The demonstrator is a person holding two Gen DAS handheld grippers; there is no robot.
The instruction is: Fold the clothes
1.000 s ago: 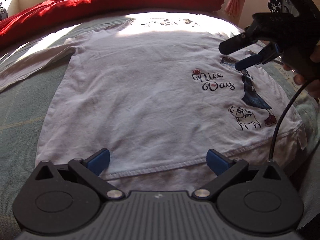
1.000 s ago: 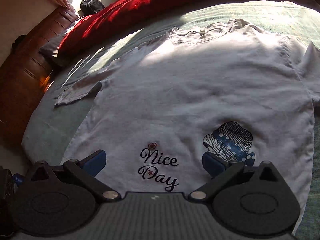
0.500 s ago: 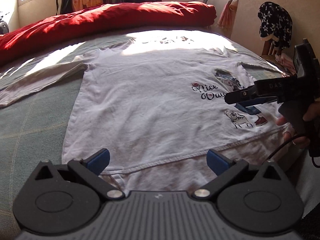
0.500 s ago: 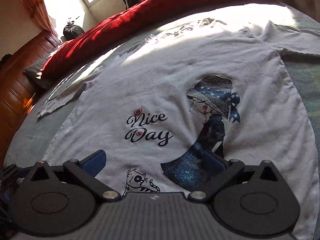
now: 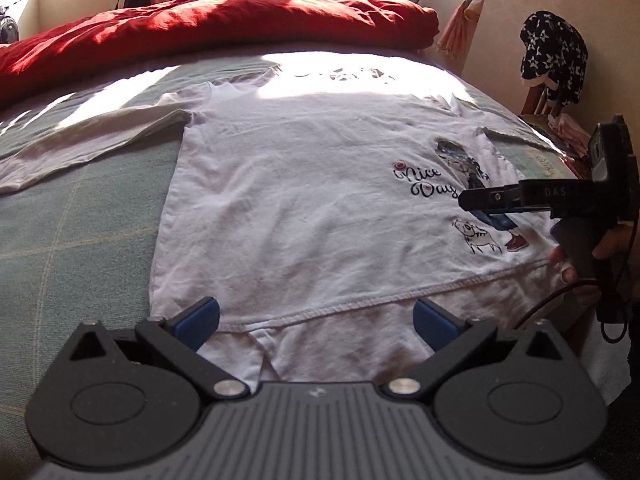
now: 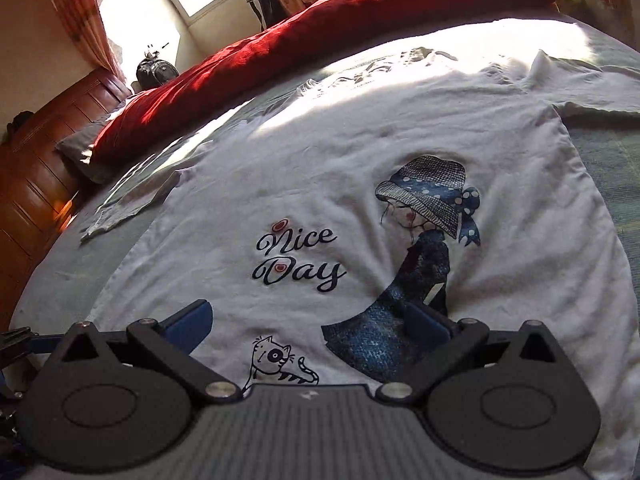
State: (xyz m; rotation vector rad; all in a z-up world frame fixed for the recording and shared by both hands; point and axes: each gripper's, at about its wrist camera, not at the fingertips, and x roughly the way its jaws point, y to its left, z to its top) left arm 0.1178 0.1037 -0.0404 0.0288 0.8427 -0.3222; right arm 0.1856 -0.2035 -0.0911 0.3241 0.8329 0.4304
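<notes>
**Both grippers drawn back to hem**

My left gripper [image 5: 316, 322], spread, empty, has pulled back to the hem of the white T-shirt [image 5: 304, 200], flat on the bed [image 5: 76, 240]. My right gripper [image 6: 308, 324], also spread, has dropped low over the print. Hem grasp looks next.

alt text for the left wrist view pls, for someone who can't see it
A white T-shirt printed "Nice Day" lies spread flat on a green bed, its hem nearest the open left tool. The right tool, held in a hand, hovers over the print; a red duvet is bunched behind.
</notes>
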